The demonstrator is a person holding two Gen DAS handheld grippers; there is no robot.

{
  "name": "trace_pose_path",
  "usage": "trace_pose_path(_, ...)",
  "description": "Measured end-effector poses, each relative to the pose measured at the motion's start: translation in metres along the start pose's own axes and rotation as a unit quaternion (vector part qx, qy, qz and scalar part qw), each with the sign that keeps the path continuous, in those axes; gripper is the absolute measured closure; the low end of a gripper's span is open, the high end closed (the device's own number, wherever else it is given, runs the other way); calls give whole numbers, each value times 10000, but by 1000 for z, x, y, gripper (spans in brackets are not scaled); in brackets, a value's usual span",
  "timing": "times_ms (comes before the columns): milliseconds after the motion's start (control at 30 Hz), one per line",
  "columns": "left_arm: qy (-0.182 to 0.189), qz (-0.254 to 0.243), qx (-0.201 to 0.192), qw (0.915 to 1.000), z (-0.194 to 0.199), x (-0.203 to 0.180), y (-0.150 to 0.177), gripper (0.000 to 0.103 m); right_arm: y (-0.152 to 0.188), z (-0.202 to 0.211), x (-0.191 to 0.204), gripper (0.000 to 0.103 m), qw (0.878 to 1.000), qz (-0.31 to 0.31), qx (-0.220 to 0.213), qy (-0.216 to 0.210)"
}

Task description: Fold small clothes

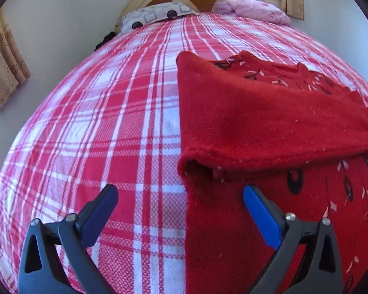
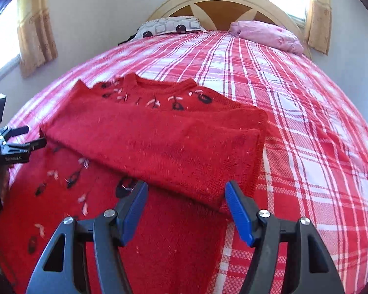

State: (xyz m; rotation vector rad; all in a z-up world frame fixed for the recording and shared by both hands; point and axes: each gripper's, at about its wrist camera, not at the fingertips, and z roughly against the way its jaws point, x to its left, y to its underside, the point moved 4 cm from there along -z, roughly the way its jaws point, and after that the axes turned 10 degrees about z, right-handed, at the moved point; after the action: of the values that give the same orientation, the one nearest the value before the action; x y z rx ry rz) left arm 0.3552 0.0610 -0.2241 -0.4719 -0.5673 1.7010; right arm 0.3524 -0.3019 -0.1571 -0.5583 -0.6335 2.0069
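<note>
A red knit sweater [image 1: 269,122] with black and pink embroidery lies on the red plaid bedspread [image 1: 110,122]; both sleeves are folded across its chest. It also shows in the right wrist view [image 2: 164,147]. My left gripper [image 1: 180,196] is open and empty, straddling the sweater's left edge near the sleeve cuff. My right gripper [image 2: 185,193] is open and empty, just before the other sleeve cuff at the sweater's right side. The left gripper [image 2: 30,137] also shows at the left edge of the right wrist view.
A patterned pillow [image 2: 170,27] and a pink pillow [image 2: 267,35] lie at the wooden headboard [image 2: 220,2]. White walls and curtained windows [image 2: 35,31] flank the bed. The plaid bedspread [image 2: 306,122] extends right of the sweater.
</note>
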Motion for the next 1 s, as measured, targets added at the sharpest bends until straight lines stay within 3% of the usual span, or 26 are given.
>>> trace_pose_path(200,350,235,-25,9991,36,20,13,0,7,28,-2,37,9985,-491,-94,-205)
trace_pose_path(400,554,275,-3,9981,74,50,56,0,60,68,10,37,9988,-437,162,-127)
trace_pose_path(633,646,225,-67,9976,110,73,115,0,125,110,10,37,9945,-992,232,-237)
trace_pose_path(933,1133,192,-91,9933,146,67,166,2,180,154,37,37,9855,-1539,171,-693)
trace_pose_path(1000,1198,157,-55,9927,148,64,171,7,187,159,44,38,9841,-1582,180,-789)
